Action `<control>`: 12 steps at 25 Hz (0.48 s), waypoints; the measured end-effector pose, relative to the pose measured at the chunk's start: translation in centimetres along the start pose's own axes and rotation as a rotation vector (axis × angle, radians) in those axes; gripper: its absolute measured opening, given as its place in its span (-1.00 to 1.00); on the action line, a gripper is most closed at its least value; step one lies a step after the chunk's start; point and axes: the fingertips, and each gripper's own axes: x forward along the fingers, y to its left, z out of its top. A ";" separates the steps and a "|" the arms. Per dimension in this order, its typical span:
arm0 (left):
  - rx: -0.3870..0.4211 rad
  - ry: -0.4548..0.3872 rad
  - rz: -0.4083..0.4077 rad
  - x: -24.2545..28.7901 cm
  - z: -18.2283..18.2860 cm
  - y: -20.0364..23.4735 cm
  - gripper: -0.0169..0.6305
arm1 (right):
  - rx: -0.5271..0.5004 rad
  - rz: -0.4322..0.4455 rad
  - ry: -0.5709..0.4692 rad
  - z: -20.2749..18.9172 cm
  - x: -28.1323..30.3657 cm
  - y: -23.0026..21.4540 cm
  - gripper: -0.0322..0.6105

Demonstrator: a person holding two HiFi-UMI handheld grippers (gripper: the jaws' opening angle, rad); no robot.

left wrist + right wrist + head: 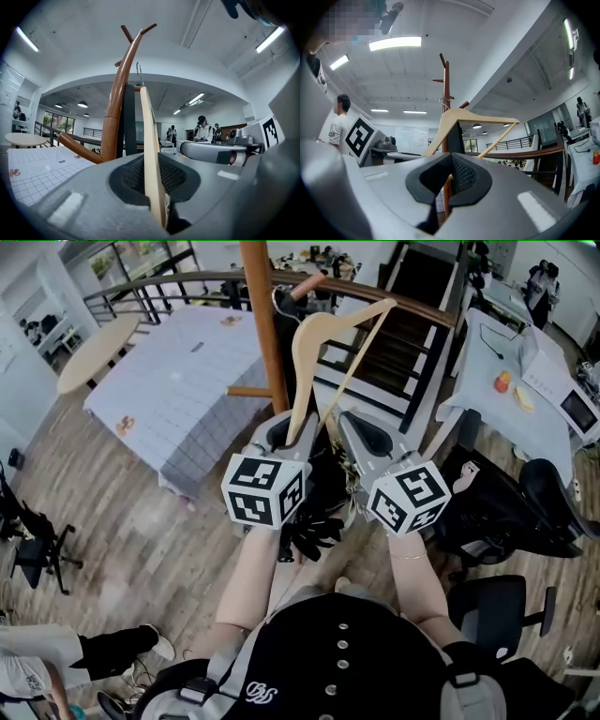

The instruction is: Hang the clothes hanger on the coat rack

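One hanger point(339, 322), left claw point(292, 431) and right claw point(351, 424) both clenched on it, one coat rack point(264, 324)

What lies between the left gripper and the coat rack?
The hanger, clamped in the left gripper, and a dark strip beside the coat rack; left gripper view.

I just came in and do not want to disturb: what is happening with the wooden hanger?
A person works with two hand-held grippers. The left gripper is shut on one arm of the wooden hanger and holds it up beside the coat rack. The hook is near the pole, on no peg yet. The right gripper is close beside; whether it grips the hanger is unclear.
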 end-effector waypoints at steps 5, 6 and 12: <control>-0.005 -0.008 0.031 0.9 1.1 0.2 -0.82 | 0.002 0.029 -0.001 0.2 0.7 -1.0 -0.91; -0.002 -0.005 0.038 1.2 1.1 0.1 -0.82 | 0.003 0.033 -0.001 0.2 0.8 -1.2 -0.91; -0.035 0.009 0.078 2.4 1.2 0.4 -0.82 | 0.001 0.059 -0.001 0.5 1.3 -2.3 -0.91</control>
